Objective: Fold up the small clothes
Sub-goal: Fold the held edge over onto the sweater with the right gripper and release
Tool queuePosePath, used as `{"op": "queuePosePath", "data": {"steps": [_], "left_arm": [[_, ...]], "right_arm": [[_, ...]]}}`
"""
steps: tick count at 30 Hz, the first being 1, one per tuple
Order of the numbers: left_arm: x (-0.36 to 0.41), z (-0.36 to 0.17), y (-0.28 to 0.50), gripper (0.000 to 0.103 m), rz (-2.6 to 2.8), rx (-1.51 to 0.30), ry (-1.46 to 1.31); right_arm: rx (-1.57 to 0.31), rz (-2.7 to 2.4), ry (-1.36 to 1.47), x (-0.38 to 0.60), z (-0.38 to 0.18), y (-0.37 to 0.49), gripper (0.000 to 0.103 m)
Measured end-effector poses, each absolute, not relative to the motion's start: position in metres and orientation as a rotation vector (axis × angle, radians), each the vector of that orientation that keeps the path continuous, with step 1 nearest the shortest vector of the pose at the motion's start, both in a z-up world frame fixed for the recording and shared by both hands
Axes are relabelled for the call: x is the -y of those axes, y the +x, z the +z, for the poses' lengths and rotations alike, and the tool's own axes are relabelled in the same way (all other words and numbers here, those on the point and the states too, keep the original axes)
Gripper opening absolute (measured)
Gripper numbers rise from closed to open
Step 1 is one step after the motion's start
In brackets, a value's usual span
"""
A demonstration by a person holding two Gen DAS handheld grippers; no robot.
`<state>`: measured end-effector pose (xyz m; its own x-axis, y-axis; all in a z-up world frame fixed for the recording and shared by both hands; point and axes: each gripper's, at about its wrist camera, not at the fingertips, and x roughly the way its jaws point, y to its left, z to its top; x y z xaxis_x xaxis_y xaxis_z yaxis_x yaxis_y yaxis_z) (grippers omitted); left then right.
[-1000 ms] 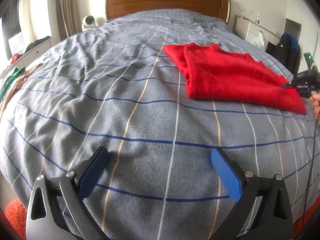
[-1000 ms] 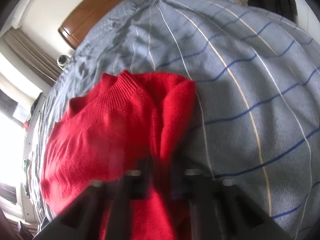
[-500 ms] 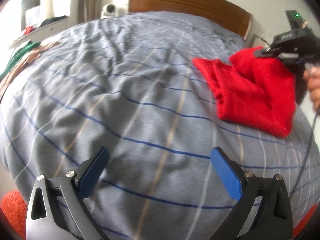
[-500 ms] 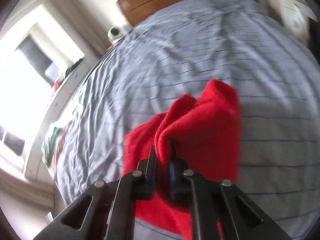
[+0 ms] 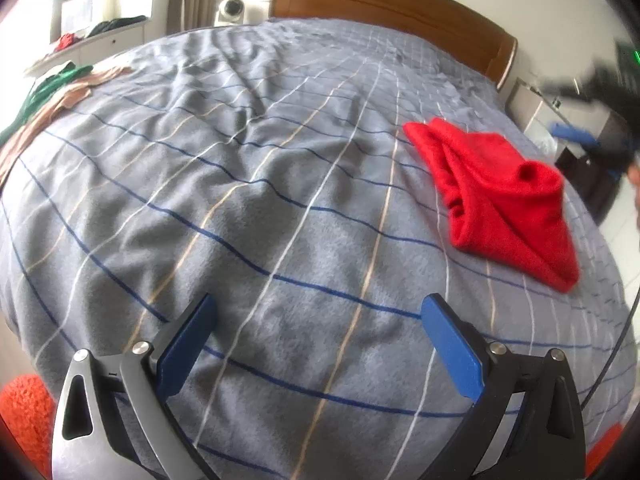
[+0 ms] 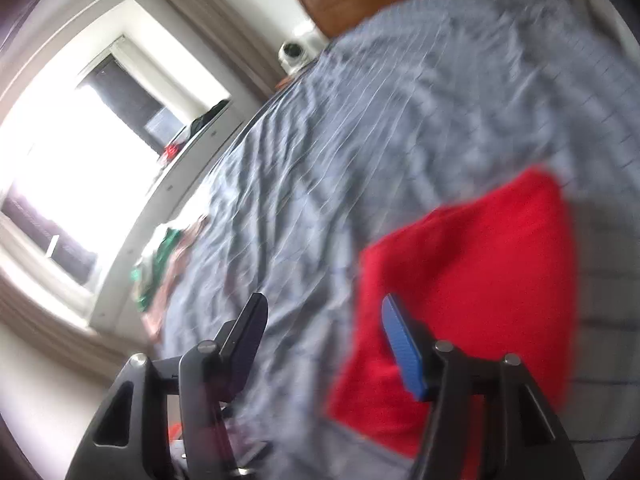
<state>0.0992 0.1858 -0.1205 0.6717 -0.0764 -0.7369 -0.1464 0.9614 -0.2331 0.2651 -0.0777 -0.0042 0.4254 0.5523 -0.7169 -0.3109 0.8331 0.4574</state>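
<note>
We find the red garment point(image 5: 500, 196) lying folded on the grey striped bedspread point(image 5: 260, 200), toward its right side. Our right gripper point(image 6: 324, 332) has just been opening; its jaws stand apart, nothing between them. Left gripper point(image 5: 320, 340) spread wide, empty, over bare bedspread.

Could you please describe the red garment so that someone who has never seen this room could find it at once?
Start from the large bed with the wooden headboard and the grey blanket crossed by blue, white and tan lines. On its right half, seen from the foot, lies the red knitted garment, folded into a thick bundle. It lies alone there; the green and tan clothes sit at the far left edge.
</note>
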Motion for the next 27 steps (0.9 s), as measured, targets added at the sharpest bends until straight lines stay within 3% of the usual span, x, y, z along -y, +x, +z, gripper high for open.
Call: {"op": "queuePosePath", "data": {"steps": [3,5,6,7,14,22,27], "left_arm": [[-0.184,-0.119,0.099,0.102,0.033,-0.833,-0.290],[-0.181,-0.119,0.098,0.102,0.024,-0.833,-0.285],[-0.179,-0.119,0.097,0.102,0.020,-0.833,-0.280],[-0.177,-0.118,0.096,0.102,0.017,-0.833,-0.271],[-0.171,-0.120,0.095,0.102,0.028,-0.833,-0.226],[-0.180,-0.120,0.098,0.102,0.020,-0.847,-0.291],[-0.164,-0.120,0.101,0.102,-0.005,-0.839,-0.230]], "right_arm": [[-0.984,0.382,0.157,0.107,-0.012,0.256,0.059],[-1.024,0.316,0.102,0.117,-0.030,0.247,0.042],[-1.058,0.295,0.080,0.116,-0.044,0.243,0.029],[-1.084,0.294,0.071,0.112,-0.058,0.235,0.025],[-1.037,0.515,-0.095,0.019,-0.109,0.191,0.025],[-0.967,0.535,-0.078,0.036,-0.060,0.192,0.029],[-0.999,0.485,-0.156,0.018,-0.045,0.225,0.052]]}}
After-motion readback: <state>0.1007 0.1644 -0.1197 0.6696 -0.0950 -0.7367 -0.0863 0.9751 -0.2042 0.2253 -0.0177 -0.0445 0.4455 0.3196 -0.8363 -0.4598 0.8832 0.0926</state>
